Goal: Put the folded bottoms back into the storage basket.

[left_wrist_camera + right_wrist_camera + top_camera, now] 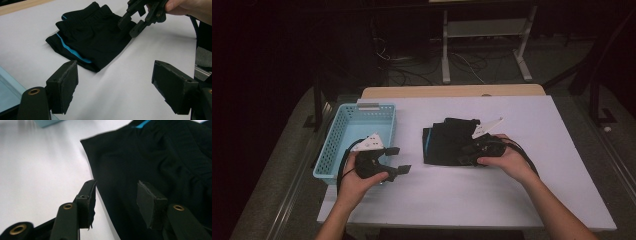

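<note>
The folded black shorts (449, 142) lie right of the blue basket (341, 135). They look soft and light; better to pinch the folded edge. The right gripper (116, 202) has its jaws half spread over that edge; the left gripper (122, 87), beside the basket, is spread wide, empty.

- The shorts (160, 165) run off the right gripper view's top and right edges.
- The basket (7, 92) is cut by the left gripper view's corner.

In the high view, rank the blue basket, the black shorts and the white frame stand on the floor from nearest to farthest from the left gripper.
From the left gripper:
1. Blue basket, directly beside it at the table's left edge.
2. Black shorts, to its right at mid-table, under the right gripper.
3. White frame stand, on the floor beyond the table's far edge.
</note>
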The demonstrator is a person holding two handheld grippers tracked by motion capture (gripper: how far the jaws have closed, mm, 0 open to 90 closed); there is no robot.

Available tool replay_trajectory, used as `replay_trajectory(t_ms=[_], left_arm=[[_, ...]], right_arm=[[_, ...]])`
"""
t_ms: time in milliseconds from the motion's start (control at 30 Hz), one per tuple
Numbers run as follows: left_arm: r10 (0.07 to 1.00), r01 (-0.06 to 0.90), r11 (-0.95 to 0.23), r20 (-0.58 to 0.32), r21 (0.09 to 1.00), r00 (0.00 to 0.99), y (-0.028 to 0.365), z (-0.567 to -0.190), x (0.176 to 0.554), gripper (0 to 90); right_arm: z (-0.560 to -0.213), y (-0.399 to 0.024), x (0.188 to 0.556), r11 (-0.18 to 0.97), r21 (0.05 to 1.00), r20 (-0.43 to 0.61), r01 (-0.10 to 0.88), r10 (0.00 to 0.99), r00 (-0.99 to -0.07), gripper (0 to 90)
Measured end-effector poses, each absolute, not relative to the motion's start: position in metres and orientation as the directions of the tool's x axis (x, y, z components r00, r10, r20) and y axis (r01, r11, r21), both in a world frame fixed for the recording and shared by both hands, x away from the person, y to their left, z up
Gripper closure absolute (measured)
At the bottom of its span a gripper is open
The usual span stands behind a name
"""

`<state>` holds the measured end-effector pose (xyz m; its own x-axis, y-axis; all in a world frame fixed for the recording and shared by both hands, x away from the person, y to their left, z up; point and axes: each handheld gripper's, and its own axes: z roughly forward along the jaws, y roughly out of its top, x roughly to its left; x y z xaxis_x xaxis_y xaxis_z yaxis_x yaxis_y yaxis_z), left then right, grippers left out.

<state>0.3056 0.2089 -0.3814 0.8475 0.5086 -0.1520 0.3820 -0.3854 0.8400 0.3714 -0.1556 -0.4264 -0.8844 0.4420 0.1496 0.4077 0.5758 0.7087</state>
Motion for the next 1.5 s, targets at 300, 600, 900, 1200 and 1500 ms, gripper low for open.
replay_trajectory(t_ms=[300,600,900,1200,1500], left_arm=[[0.506,0.381,-0.387,-0.152,0.840,0.849,0.208,-0.382,0.305,21.3],[0.502,0.378,-0.392,-0.149,0.839,0.852,0.207,-0.383,0.305,21.4],[0.504,0.378,-0.390,-0.150,0.840,0.851,0.208,-0.382,0.305,21.4],[0.503,0.377,-0.388,-0.149,0.841,0.851,0.208,-0.382,0.305,21.5],[0.503,0.378,-0.390,-0.150,0.840,0.851,0.207,-0.383,0.305,21.5]], right_arm=[[-0.437,-0.151,0.372,0.607,0.691,0.136,0.392,0.423,-0.896,51.8],[-0.446,-0.147,0.373,0.645,0.674,0.089,0.359,0.411,-0.907,51.4],[-0.450,-0.145,0.365,0.678,0.683,-0.020,0.272,0.390,-0.921,54.8],[-0.452,-0.143,0.360,0.710,0.678,-0.112,0.192,0.358,-0.927,58.6],[-0.453,-0.145,0.361,0.698,0.687,-0.122,0.201,0.383,-0.916,70.8]])
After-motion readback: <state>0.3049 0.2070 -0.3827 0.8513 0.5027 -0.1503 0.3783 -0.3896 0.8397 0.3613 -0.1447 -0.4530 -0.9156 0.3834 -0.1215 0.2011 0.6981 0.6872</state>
